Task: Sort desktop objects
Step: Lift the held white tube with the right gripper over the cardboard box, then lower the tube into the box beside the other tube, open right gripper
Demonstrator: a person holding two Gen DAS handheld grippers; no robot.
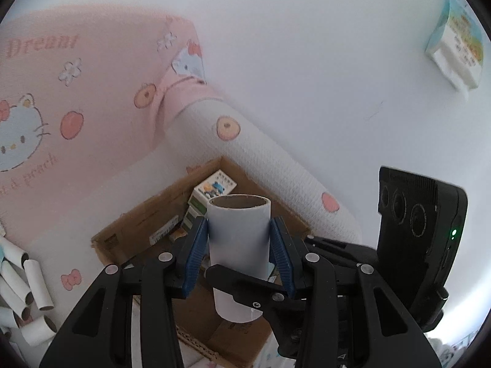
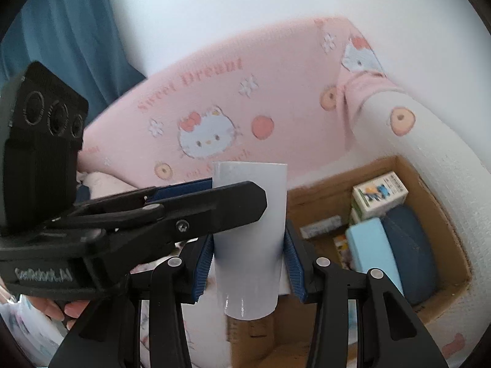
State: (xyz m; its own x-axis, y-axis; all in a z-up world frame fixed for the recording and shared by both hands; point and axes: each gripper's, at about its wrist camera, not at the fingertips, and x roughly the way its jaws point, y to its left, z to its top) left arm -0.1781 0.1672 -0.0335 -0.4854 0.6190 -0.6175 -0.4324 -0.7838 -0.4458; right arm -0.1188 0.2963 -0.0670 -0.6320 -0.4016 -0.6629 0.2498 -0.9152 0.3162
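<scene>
Background: white wall, pink cartoon-cat bedding (image 2: 233, 98), blue curtain (image 2: 70, 27) at left.
Tube: white cardboard tube (image 1: 237, 254) was held upright above the cardboard box (image 1: 147, 214).
Left gripper (image 1: 239, 245): blue pads clamped on tube sides.
Right gripper (image 2: 249, 260): also clamped on same tube.
Box contents: small cartons (image 2: 379, 194), blue items.
Pile: loose tubes (image 1: 21, 300) lay beside box.

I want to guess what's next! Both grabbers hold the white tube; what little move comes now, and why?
Probably the left gripper opens its jaws: it and the right gripper both clamp one white tube above the cardboard box, so one must let go before it can travel.
</scene>
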